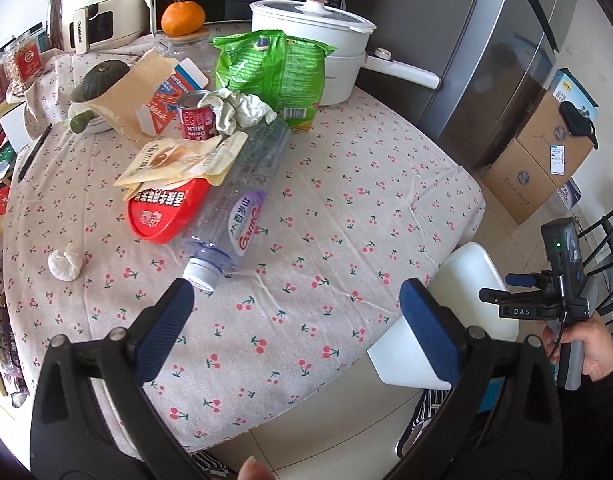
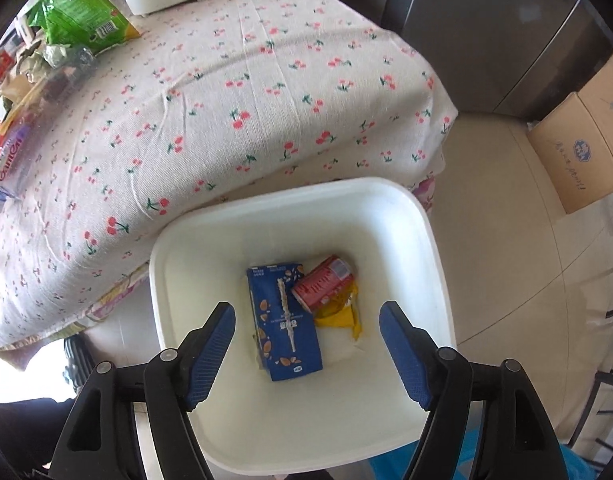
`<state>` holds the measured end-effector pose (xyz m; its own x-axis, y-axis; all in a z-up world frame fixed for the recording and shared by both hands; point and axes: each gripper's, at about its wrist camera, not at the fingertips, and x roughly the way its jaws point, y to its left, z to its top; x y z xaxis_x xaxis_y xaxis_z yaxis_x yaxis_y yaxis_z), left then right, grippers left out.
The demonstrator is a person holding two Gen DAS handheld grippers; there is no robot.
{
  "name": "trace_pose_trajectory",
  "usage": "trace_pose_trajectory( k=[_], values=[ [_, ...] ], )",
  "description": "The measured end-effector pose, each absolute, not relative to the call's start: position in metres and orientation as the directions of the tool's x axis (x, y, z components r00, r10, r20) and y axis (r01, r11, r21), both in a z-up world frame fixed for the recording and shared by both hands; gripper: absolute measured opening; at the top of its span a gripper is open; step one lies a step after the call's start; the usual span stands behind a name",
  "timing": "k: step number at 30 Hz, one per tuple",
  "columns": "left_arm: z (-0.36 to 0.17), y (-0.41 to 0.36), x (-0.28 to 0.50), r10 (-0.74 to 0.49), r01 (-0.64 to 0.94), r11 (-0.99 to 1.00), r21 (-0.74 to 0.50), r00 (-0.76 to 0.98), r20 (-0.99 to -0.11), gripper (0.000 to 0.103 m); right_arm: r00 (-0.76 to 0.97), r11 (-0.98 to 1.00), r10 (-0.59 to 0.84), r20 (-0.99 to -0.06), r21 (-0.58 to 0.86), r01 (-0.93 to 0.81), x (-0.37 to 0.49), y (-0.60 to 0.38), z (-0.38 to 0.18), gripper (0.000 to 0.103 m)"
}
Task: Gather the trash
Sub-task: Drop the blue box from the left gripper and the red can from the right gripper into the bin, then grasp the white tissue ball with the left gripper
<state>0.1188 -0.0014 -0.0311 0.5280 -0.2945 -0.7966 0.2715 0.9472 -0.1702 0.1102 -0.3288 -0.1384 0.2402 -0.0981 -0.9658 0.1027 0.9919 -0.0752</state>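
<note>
My left gripper (image 1: 296,294) is open and empty above the near part of the table, just short of the cap of a clear plastic bottle (image 1: 242,204) lying on its side. Behind the bottle lie a red lid (image 1: 166,212), a tan snack pouch (image 1: 178,160), a red milk can (image 1: 196,116), crumpled tissue (image 1: 242,108), a torn carton (image 1: 146,92) and a green bag (image 1: 274,68). A white paper ball (image 1: 64,264) sits at the left. My right gripper (image 2: 306,318) is open and empty over the white bin (image 2: 434,248), which holds a blue box (image 2: 284,320), a red can (image 2: 322,286) and a yellow wrapper (image 2: 342,316).
A white cooking pot (image 1: 306,28), an orange (image 1: 182,18) on a jar, a green squash (image 1: 100,80) and an air fryer (image 1: 102,4) stand at the back of the table. Cardboard boxes (image 1: 538,152) and a fridge (image 1: 486,60) are to the right. The bin (image 1: 466,280) stands at the table's right edge.
</note>
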Motion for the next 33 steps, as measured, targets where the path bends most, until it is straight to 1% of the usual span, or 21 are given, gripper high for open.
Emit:
trace_pose_trajectory(
  k=[4,10,12,18,22,27,28,30,33],
  values=[
    [-0.025,0.015,0.123,-0.267,0.235,0.959,-0.161,0.552,-0.79,0.102,0.311,0.994,-0.097,-0.945,-0.075,0.084,0.106,-0.321,-0.115,0.079],
    [-0.018,0.046,0.13,-0.186,0.151,0.981,-0.118,0.603,-0.776,0.102,0.403,0.995,-0.094,-0.91,-0.078,0.056,0.112,-0.305,-0.086,0.081],
    [-0.021,0.057,0.134,-0.155,0.122,0.987,-0.102,0.604,-0.782,0.102,0.423,0.996,-0.087,-0.902,-0.072,0.051,0.115,-0.3,-0.078,0.083],
    [-0.038,0.103,0.157,-0.093,0.014,0.995,-0.102,0.548,-0.832,0.102,0.446,0.998,-0.065,-0.893,-0.07,0.006,0.129,-0.271,-0.071,0.083],
    [-0.051,0.139,0.175,0.012,-0.072,0.997,-0.031,0.531,-0.847,0.102,0.453,0.997,-0.048,-0.89,-0.067,-0.025,0.135,-0.25,-0.069,0.083],
    [-0.082,0.172,0.188,0.012,-0.135,0.989,-0.059,0.475,-0.88,0.102,0.456,0.997,-0.026,-0.89,-0.059,-0.058,0.149,-0.224,-0.069,0.084],
    [-0.088,0.175,0.189,0.001,-0.137,0.988,-0.07,0.462,-0.887,0.101,0.457,0.996,-0.024,-0.889,-0.06,-0.064,0.151,-0.219,-0.069,0.084],
    [-0.1,0.18,0.192,-0.026,-0.142,0.985,-0.099,0.446,-0.895,0.09,0.458,0.995,-0.021,-0.889,-0.063,-0.076,0.157,-0.208,-0.07,0.084],
    [-0.111,0.186,0.195,-0.044,-0.157,0.98,-0.125,0.443,-0.896,0.078,0.456,0.994,-0.013,-0.89,-0.061,-0.092,0.165,-0.192,-0.071,0.084]
  ],
)
